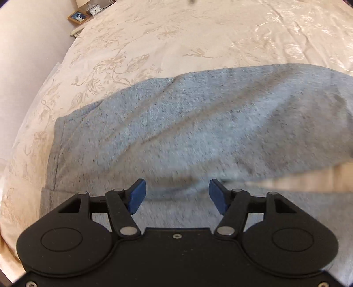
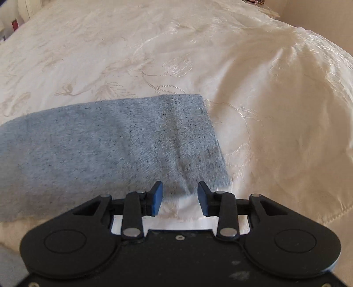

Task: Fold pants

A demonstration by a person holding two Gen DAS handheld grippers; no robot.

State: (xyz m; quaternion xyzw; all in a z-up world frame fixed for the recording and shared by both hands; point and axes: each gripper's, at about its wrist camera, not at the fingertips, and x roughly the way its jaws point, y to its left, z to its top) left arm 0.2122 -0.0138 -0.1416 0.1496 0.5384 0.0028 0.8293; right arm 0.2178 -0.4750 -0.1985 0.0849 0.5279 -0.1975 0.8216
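Note:
Grey-blue heathered pants lie on a cream embroidered bedspread. In the left wrist view the waistband end is at the left and one leg lies over the other. My left gripper is open, its blue pads just above the fabric near the upper leg's near edge. In the right wrist view a pant leg ends in a hem at the right. My right gripper is open, with the leg's near hem corner between its pads.
The bedspread bulges and wrinkles at the right. A framed picture and a small clock stand on a bedside surface at the far left, beside a pale wall.

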